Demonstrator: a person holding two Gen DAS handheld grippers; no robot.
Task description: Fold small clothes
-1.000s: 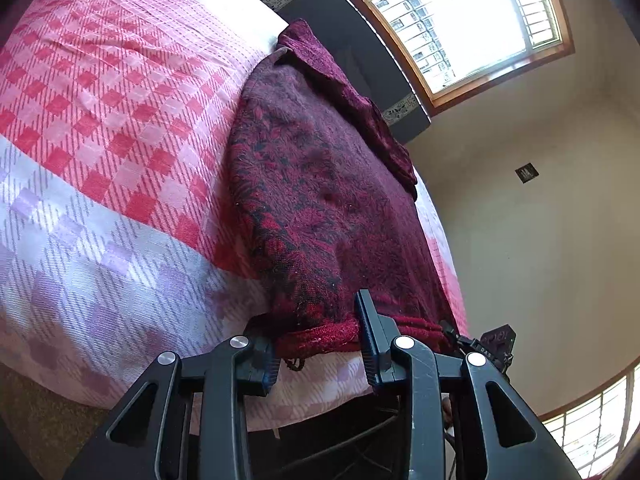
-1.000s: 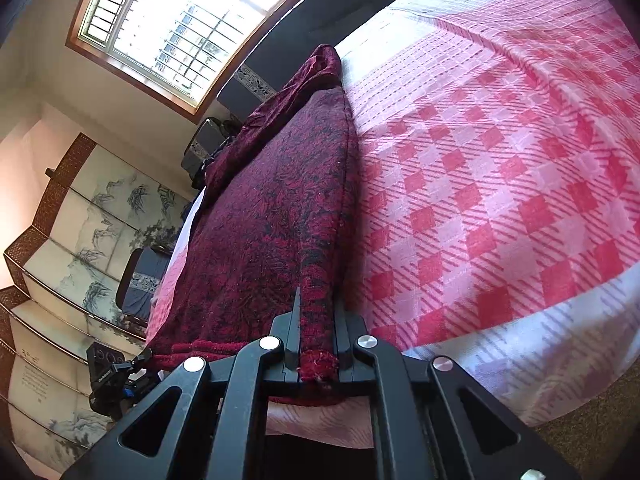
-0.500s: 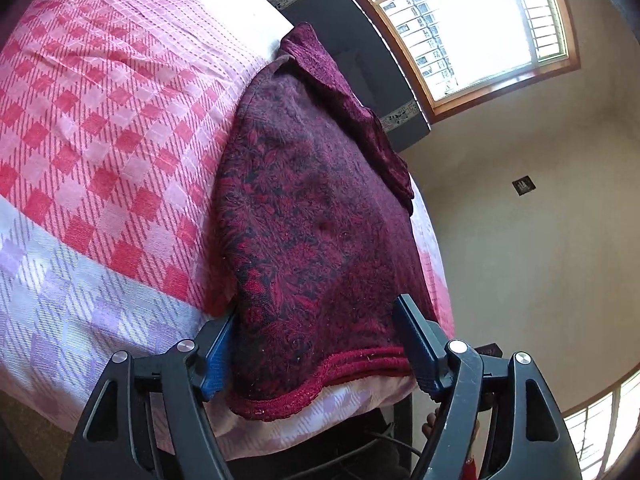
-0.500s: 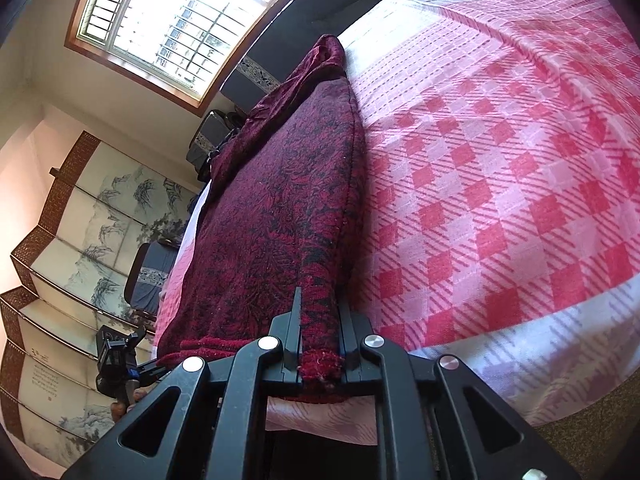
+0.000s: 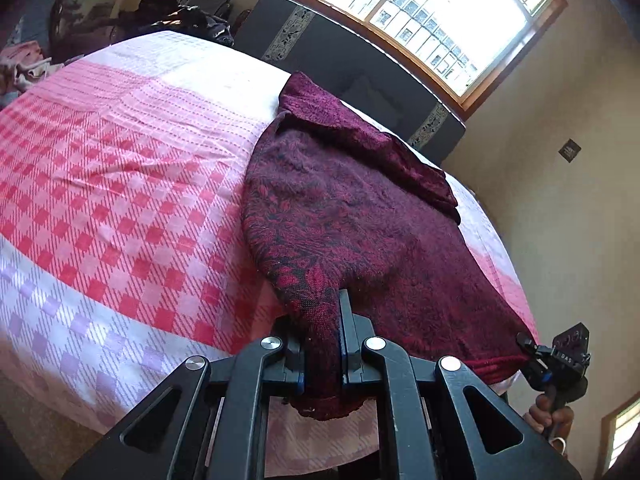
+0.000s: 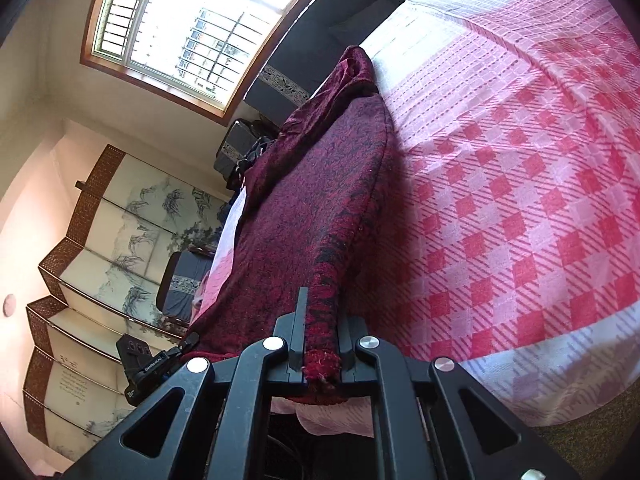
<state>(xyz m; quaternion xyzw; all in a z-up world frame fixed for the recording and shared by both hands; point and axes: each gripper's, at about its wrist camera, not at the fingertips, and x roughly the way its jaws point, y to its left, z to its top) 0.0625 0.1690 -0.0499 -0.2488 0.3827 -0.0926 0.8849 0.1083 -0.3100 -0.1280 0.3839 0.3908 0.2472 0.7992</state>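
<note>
Gripping the hem corners of the garment (image 5: 360,220) flat on the bed (image 5: 120,208), left gripper (image 5: 322,344) and right gripper (image 6: 322,340), both clamped, should lift evenly, keeping fabric taut.

Maroon patterned sweater (image 5: 360,216) flat on bed

The garment (image 5: 360,216) hem clamped inside each gripper is hidden by the fingers (image 5: 347,332), and the bedspread (image 5: 120,184) runs off-frame left.

The left hand-held gripper (image 5: 322,344) pinches the maroon garment's (image 5: 352,216) hem on the checked bedspread (image 5: 120,184).
</note>
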